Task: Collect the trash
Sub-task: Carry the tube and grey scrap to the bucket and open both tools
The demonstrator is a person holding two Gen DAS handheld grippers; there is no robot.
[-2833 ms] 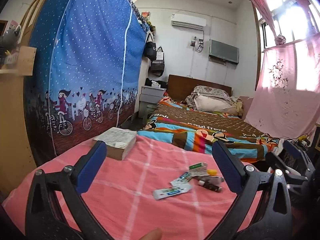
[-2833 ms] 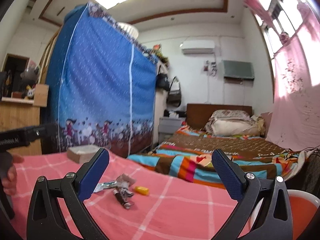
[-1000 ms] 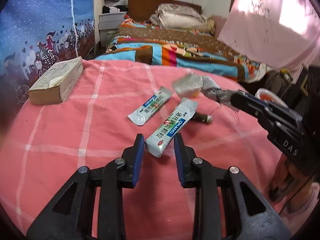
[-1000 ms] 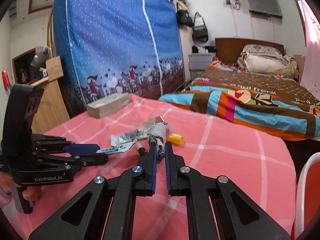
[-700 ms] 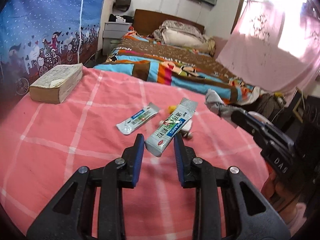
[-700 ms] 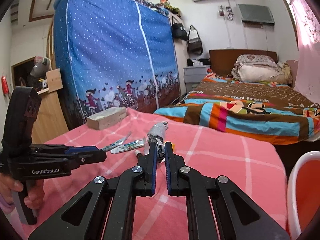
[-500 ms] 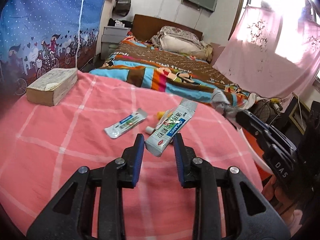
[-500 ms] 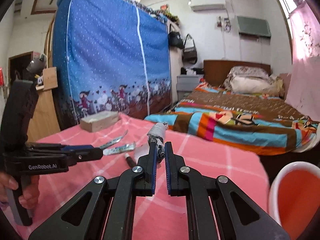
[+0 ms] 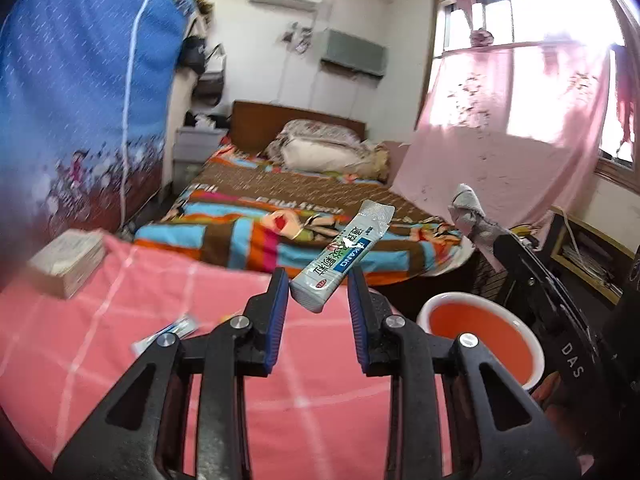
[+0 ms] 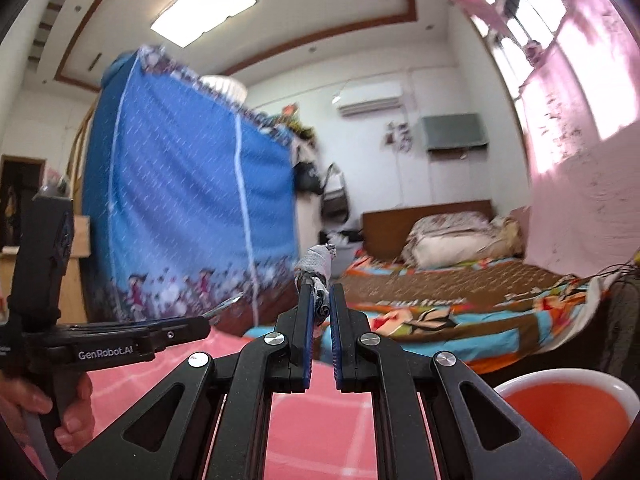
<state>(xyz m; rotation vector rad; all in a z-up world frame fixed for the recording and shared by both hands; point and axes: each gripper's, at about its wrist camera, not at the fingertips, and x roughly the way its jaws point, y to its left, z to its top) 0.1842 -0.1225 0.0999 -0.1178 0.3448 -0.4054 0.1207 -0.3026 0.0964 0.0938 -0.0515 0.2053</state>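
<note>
Sachet (image 9: 343,251) in left hand-held gripper (image 9: 319,280): long axis up-right, away.

R gripper (image 10: 319,312) clamped on crumpled grey wrapper (image 10: 317,270), above pink table (image 10: 320,420); orange bin (image 10: 568,412) lower right, L gripper (image 10: 200,326) at left.

— How is the room lit?
— Daylight is admitted through the window (image 9: 560,20) and diffused by the pink curtain (image 9: 500,152), where strong glare is produced; a ceiling light panel (image 10: 204,10) is blown out to white.
— And sharpness?
— Motion blur is seen on the blue patterned cloth (image 10: 192,208) and the pink tablecloth (image 9: 120,320). Straight lines are bent by the fisheye, and the corners are darkened.
</note>
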